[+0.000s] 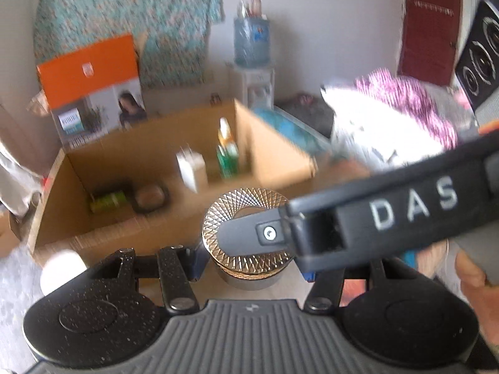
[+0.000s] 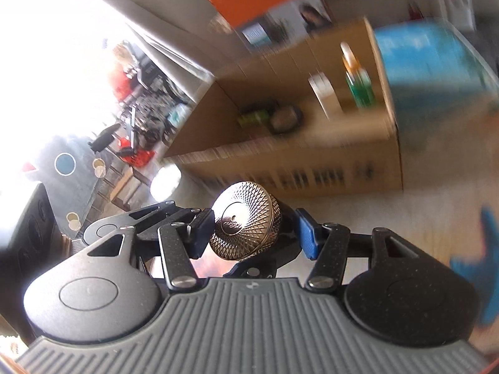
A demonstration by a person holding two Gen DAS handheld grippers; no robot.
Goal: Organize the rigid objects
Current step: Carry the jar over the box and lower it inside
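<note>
A round jar with a gold, diamond-patterned metal lid [image 1: 246, 215] sits between the fingers of my left gripper [image 1: 252, 265], which is shut on it. In the left wrist view the other gripper's black body marked "DAS" [image 1: 405, 208] lies across the lid from the right. In the right wrist view the same jar [image 2: 246, 221] is between the blue pads [image 2: 307, 233] of my right gripper [image 2: 254, 233], whose jaws stand a little wider than the jar. An open cardboard box [image 1: 149, 152] stands just beyond, holding bottles and small containers.
An orange and white product box [image 1: 90, 87] leans behind the cardboard box. A water dispenser [image 1: 252, 62] stands at the wall. A white round thing [image 1: 62, 271] lies at the box's front left. A pink and white cloth pile [image 1: 396, 118] is on the right.
</note>
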